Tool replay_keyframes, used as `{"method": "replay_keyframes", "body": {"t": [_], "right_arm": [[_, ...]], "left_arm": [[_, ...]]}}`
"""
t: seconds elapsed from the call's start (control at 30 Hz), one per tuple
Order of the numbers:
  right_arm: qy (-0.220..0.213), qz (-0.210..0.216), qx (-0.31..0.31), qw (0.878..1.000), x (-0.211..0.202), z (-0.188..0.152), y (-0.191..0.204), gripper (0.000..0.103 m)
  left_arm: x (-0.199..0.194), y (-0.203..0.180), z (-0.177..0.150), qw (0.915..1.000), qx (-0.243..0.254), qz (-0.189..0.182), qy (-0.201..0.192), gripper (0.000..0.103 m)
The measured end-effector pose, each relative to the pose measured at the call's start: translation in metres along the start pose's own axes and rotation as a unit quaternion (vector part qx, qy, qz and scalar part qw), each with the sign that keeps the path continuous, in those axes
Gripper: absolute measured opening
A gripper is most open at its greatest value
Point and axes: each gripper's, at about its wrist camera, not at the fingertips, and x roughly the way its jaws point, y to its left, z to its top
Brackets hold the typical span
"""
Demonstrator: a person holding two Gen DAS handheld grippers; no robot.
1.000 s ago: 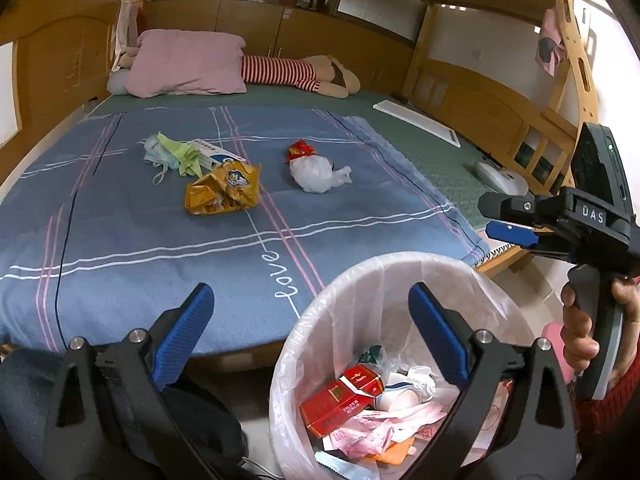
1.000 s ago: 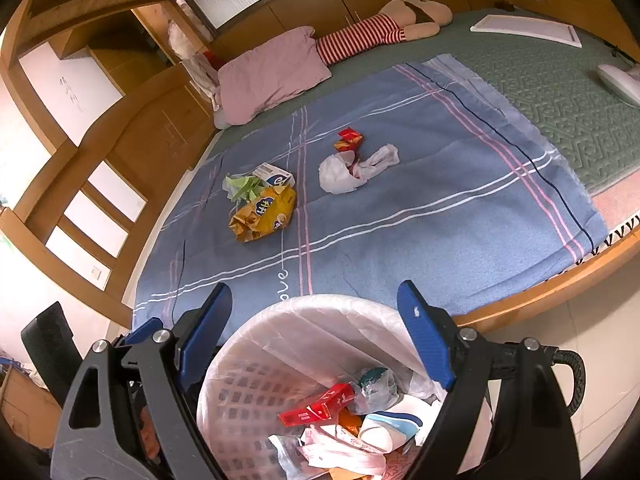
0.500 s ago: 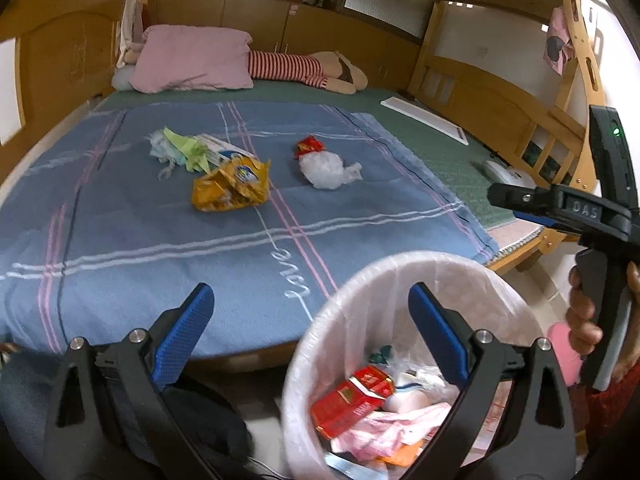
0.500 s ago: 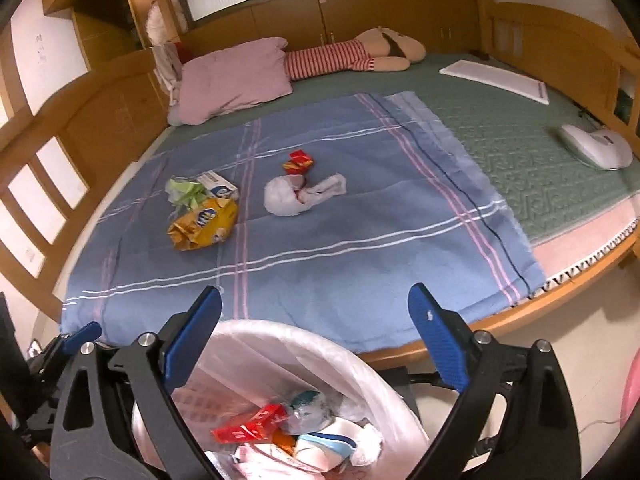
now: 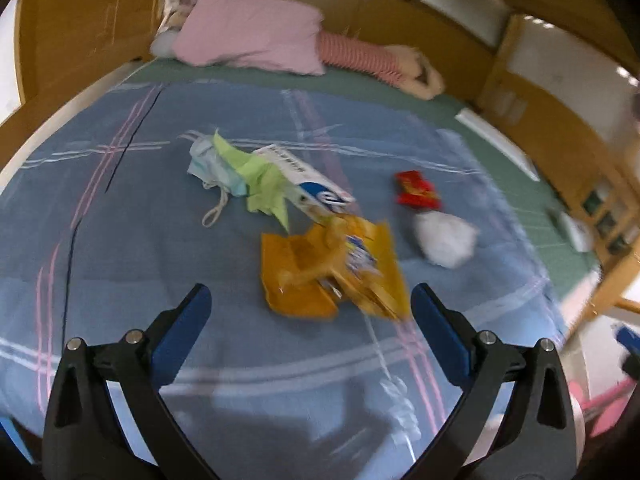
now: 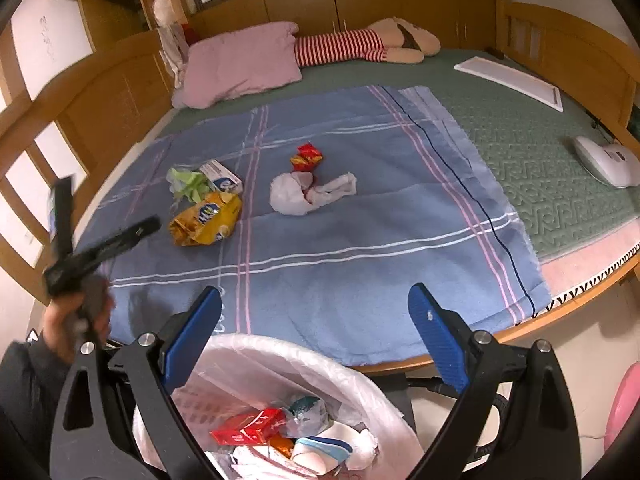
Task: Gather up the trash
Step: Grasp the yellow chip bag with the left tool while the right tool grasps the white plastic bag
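Trash lies on the blue blanket (image 6: 360,240). There is a yellow snack bag (image 5: 332,268) (image 6: 206,220), a white-and-blue box (image 5: 304,180), green paper (image 5: 260,180), a pale blue face mask (image 5: 212,172), a red wrapper (image 5: 418,194) and a crumpled white bag (image 5: 444,236). My left gripper (image 5: 309,294) hangs open over the blanket, just short of the snack bag, holding nothing. In the right wrist view the left gripper (image 6: 120,240) is blurred, held in a hand (image 6: 76,320). My right gripper (image 6: 314,296) stands open and bare above the lined trash bin (image 6: 280,360).
A pink pillow (image 6: 240,64) and a striped plush doll (image 6: 360,46) lie at the head of the bed. A white board (image 6: 512,80) and a white device (image 6: 608,160) rest on the green mat at right. Wooden rails (image 6: 80,92) enclose the bed. The bin holds a red box (image 6: 248,432) and wrappers.
My left gripper has swung from above the bin out over the blanket toward the yellow snack bag; the bin has left its view. The right gripper stays over the bin, rolled more level.
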Motion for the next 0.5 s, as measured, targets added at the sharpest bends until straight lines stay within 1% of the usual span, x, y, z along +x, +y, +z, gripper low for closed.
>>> {"method": "replay_keyframes", "body": {"t": [0.07,0.1,0.13,0.17,0.23,0.27,0.3,0.37,0.4,0.47,0.5], "right_arm": [[0.008,-0.011,-0.007,1.0,0.01,0.008,0.0,0.092],[0.014,-0.02,-0.01,1.0,0.017,0.014,0.001,0.092],[0.017,-0.025,-0.013,0.999,0.022,0.018,0.002,0.092],[0.023,-0.03,-0.018,0.999,0.032,0.025,0.004,0.092],[0.03,-0.034,-0.026,0.999,0.051,0.038,0.007,0.092],[0.034,-0.034,-0.031,0.998,0.064,0.047,0.009,0.092],[0.038,-0.035,-0.035,0.998,0.076,0.052,0.012,0.092],[0.052,-0.038,-0.049,0.997,0.106,0.066,0.021,0.092],[0.057,-0.046,-0.057,0.996,0.119,0.071,0.025,0.092],[0.063,-0.074,-0.083,0.992,0.152,0.085,0.038,0.092],[0.064,-0.085,-0.094,0.99,0.164,0.09,0.043,0.092]], "left_arm": [[0.02,0.0,0.01,0.9995,-0.019,-0.024,0.01,0.099],[0.028,-0.003,0.012,0.9991,-0.02,-0.036,0.013,0.099],[0.037,-0.007,0.013,0.9989,-0.013,-0.04,0.018,0.099],[0.044,-0.011,0.013,0.9989,-0.002,-0.041,0.024,0.099],[0.061,-0.022,0.011,0.9983,0.033,-0.029,0.037,0.099],[0.068,-0.027,0.009,0.9972,0.057,-0.021,0.043,0.097],[0.072,-0.03,0.008,0.9963,0.069,-0.015,0.048,0.092],[0.081,-0.03,0.004,0.9946,0.076,-0.021,0.067,0.076],[0.082,-0.027,0.003,0.9944,0.071,-0.027,0.073,0.073],[0.081,-0.023,0.002,0.9945,0.067,-0.032,0.074,0.061],[0.08,-0.02,0.002,0.9945,0.066,-0.032,0.075,0.06]]}}
